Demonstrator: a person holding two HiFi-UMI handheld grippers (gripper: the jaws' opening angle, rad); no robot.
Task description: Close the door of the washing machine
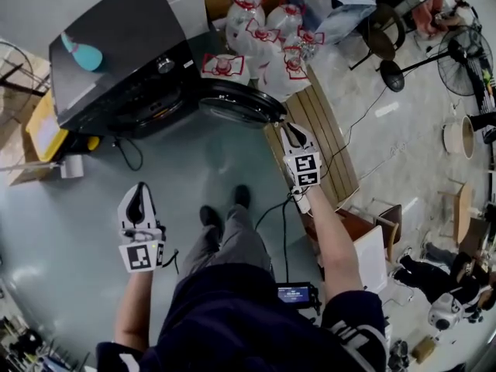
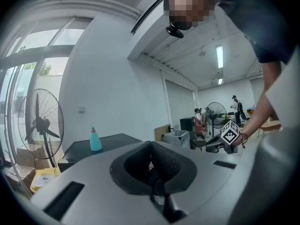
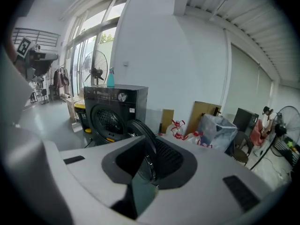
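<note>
Head view, with both gripper views. The black washing machine (image 1: 116, 60) stands at upper left with a blue bottle (image 1: 81, 53) upright on its top. Its round door (image 1: 240, 103) is swung open, standing out from the front toward a heap of white bags tied in red (image 1: 267, 41). The right gripper (image 1: 291, 130) reaches forward over a slatted wooden board (image 1: 322, 138), with its tips just beside the door's outer rim; contact between them cannot be told. In the right gripper view the jaws of this gripper (image 3: 149, 165) stand slightly apart. The door (image 3: 143, 132) appears edge-on in line with the gap, and neither pad presses on it. The drum opening of the machine (image 3: 110, 118) is visible beyond. The left gripper (image 1: 139, 188) is held low at the person's left side, well apart from the machine. In the left gripper view its jaws (image 2: 152, 168) are together with nothing between them.
</note>
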